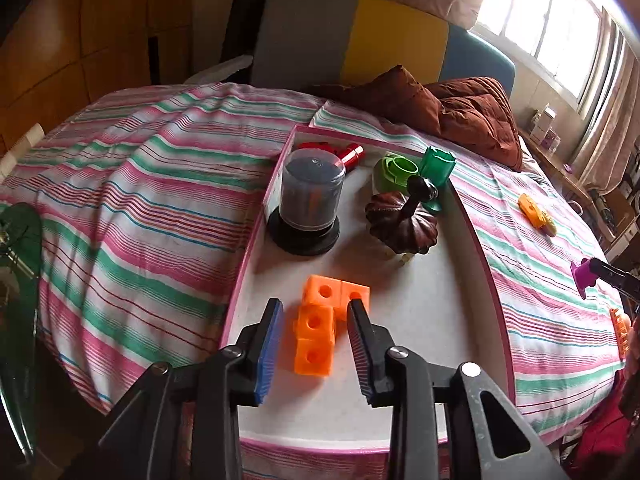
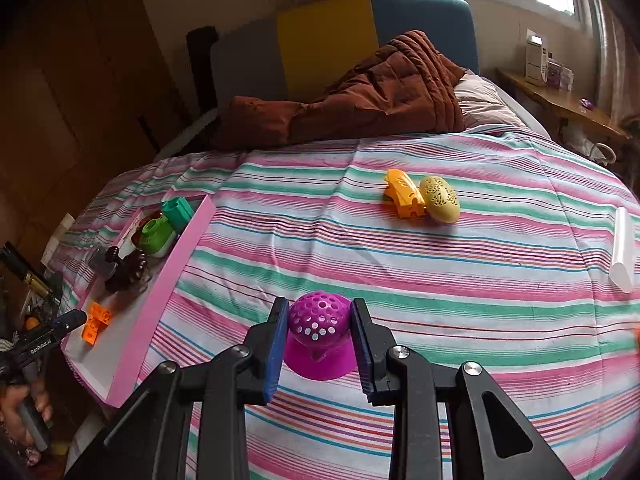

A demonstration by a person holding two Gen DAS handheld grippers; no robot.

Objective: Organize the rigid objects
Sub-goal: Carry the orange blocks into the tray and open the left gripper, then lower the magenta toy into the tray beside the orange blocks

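Observation:
A pink-rimmed white tray [image 1: 472,216] lies on the striped bed and holds several objects. My left gripper [image 1: 316,320] is open above the tray, its fingers either side of an orange block cluster [image 1: 320,332] without touching it. My right gripper [image 2: 320,332] is shut on a purple perforated dome piece [image 2: 320,332], held just above the bedspread. That purple piece also shows in the left wrist view [image 1: 582,274]. The tray [image 2: 168,280] and the orange blocks [image 2: 96,320] sit to the left in the right wrist view.
In the tray stand a dark domed canister [image 1: 310,196], a brown pumpkin-shaped piece [image 1: 400,222], green pieces [image 1: 416,168] and red pieces [image 1: 348,152]. On the bedspread lie an orange piece [image 2: 402,194], a yellow perforated egg shape [image 2: 440,198] and a white cylinder [image 2: 624,248]. A brown quilt [image 2: 380,92] lies behind.

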